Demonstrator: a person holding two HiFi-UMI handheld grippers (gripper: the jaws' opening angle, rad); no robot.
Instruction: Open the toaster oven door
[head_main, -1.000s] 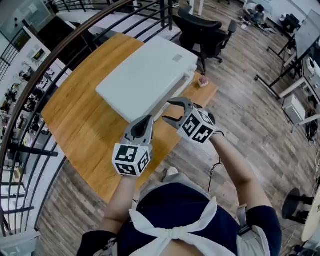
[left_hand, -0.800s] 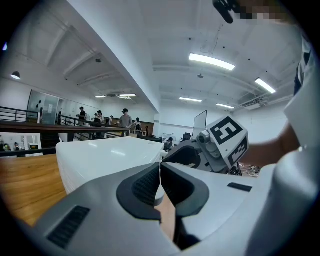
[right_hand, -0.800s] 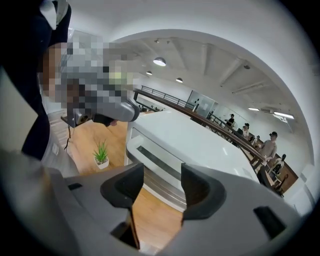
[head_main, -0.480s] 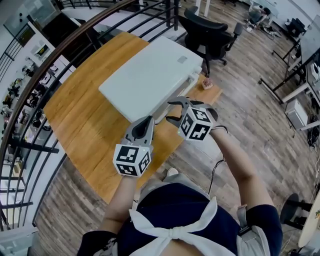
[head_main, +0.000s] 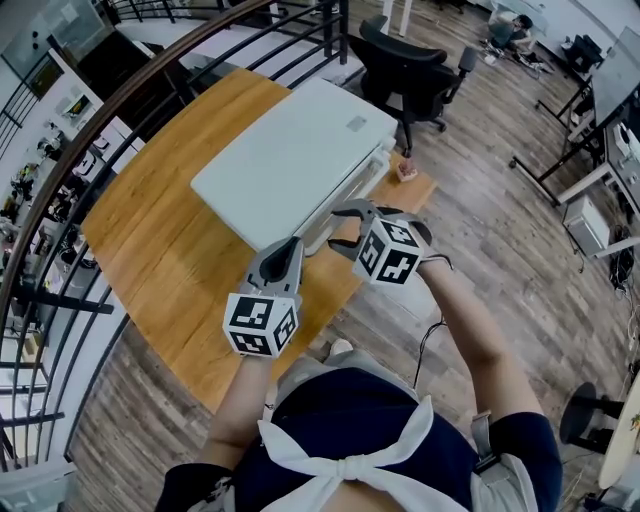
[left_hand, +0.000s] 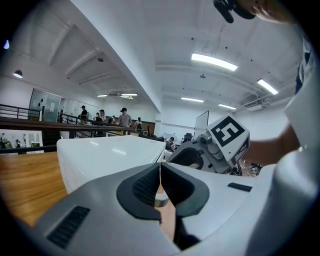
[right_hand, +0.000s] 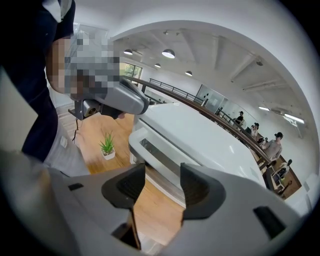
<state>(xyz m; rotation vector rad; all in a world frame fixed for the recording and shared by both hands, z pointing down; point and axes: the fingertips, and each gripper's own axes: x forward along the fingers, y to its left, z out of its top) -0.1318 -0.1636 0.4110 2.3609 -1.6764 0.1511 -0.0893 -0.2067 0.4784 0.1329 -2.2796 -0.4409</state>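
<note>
The white toaster oven (head_main: 295, 150) lies on the wooden table (head_main: 160, 250), its front facing the near right edge. My right gripper (head_main: 336, 227) hovers just in front of that face. Its jaws stand apart and are closing, with nothing pressed between them. In the right gripper view the oven's door (right_hand: 161, 156) and white handle bar (right_hand: 134, 136) lie beyond the right gripper (right_hand: 162, 184). My left gripper (head_main: 290, 247) sits near the oven's front left corner with its pads together. In the left gripper view the left gripper (left_hand: 160, 186) points past the oven (left_hand: 107, 152).
A small potted plant (head_main: 406, 167) stands on the table's right corner by the oven. A black office chair (head_main: 405, 60) is behind the table. A curved metal railing (head_main: 115, 115) runs along the left. Wooden floor lies below the table's near edge.
The right gripper has edged a little left toward the oven's front and its jaws have narrowed slightly. The left gripper has hardly moved.
</note>
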